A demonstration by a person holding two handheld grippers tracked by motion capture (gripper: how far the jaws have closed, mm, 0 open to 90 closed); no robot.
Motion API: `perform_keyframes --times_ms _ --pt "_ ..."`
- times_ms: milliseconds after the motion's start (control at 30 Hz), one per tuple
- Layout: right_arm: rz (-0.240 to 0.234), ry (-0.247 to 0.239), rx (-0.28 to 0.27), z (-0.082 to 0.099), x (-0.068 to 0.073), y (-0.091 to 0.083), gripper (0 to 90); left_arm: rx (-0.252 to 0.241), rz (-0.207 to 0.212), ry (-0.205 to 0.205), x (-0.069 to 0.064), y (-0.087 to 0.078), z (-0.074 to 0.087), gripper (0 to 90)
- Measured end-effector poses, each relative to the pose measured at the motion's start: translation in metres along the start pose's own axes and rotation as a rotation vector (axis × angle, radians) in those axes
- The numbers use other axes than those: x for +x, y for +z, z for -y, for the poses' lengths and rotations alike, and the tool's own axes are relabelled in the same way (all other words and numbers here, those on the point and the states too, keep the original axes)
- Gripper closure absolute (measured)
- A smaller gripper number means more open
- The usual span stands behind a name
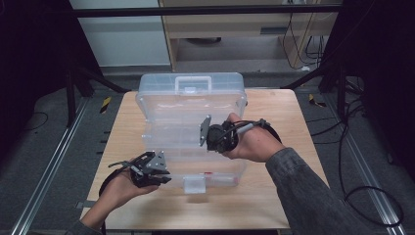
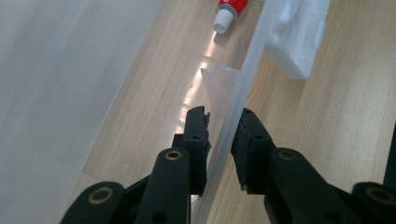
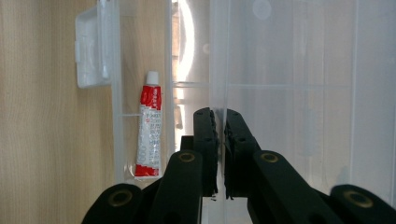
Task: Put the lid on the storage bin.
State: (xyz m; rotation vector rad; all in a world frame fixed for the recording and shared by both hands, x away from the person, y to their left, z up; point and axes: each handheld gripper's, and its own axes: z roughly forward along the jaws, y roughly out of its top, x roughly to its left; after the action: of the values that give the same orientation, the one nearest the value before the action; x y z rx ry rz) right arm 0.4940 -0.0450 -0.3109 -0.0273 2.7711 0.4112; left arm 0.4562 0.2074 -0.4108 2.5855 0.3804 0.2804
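The left tool (image 2: 223, 140) straddles, pads apart, the clear plastic compartment box's (image 1: 161, 98) near wall, while the right tool (image 3: 220, 140) farther right clamps its lid edge.

Each hand carries a black gripper. The left gripper (image 1: 161, 180), at the lower left of the high view, has a grey 3-cornered plate on top and a black cable trailing behind. The right gripper (image 1: 204, 134), near the middle, has the same plate and cable. Up close, the 2 black jaws show round brass-coloured pins and small screws. The person wears a grey sleeve (image 1: 308, 196), lower right.
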Motion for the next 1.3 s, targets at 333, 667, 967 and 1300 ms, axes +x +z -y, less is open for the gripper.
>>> perform_keyframes --times_ms 333,667,967,1300 --pt "0.002 0.000 0.001 0.001 -0.001 -0.001 84.7 -0.195 0.035 -0.067 -0.003 -0.044 0.008 55.5" --pt "0.008 0.010 -0.013 0.003 0.001 0.000 83.9 -0.331 0.016 -0.193 0.022 -0.094 0.012 81.0" --pt "0.014 0.004 -0.016 0.003 0.002 0.000 82.9 -0.366 -0.028 -0.286 0.063 -0.120 0.008 89.7" --pt "0.009 0.006 -0.016 0.004 0.005 0.001 82.6 -0.379 -0.058 -0.312 0.087 -0.130 -0.020 89.7"
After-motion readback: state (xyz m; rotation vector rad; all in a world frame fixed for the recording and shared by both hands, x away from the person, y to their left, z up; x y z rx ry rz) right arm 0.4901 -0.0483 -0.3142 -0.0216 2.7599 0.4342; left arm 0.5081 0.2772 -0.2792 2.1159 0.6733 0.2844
